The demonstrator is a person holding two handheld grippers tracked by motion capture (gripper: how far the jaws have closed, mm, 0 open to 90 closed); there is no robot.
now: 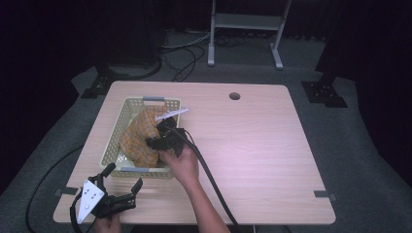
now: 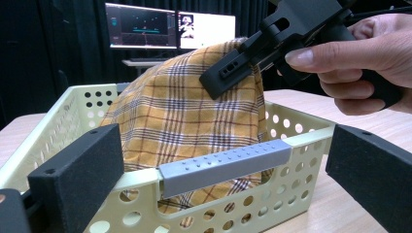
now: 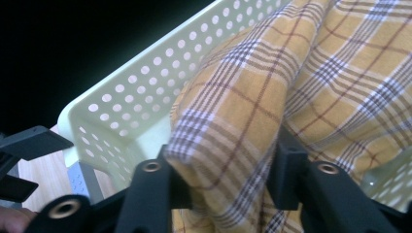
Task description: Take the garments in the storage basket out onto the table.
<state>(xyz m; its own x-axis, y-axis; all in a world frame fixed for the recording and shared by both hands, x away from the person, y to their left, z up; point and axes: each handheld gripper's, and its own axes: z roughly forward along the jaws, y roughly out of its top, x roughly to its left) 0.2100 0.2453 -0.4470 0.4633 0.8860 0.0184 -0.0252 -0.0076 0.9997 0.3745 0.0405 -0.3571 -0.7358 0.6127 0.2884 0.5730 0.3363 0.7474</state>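
The right hand-held gripper [image 1: 163,133] pinches a fold of the yellow plaid cloth [image 1: 141,138], which is bunched up inside the pale perforated basket [image 1: 114,141] on the bench's [image 1: 252,145] left side. The left hand-held gripper [image 1: 121,179] rests near the basket's near rim, jaws wide and empty.

Basket [image 1: 124,114]: left part of the surface [image 1: 252,145], centre-left of the frame.
Cloth [image 1: 141,138]: inside the basket.
Right gripper [image 1: 158,141]: on the cloth.
Left gripper [image 1: 121,177]: lower left, before the basket.
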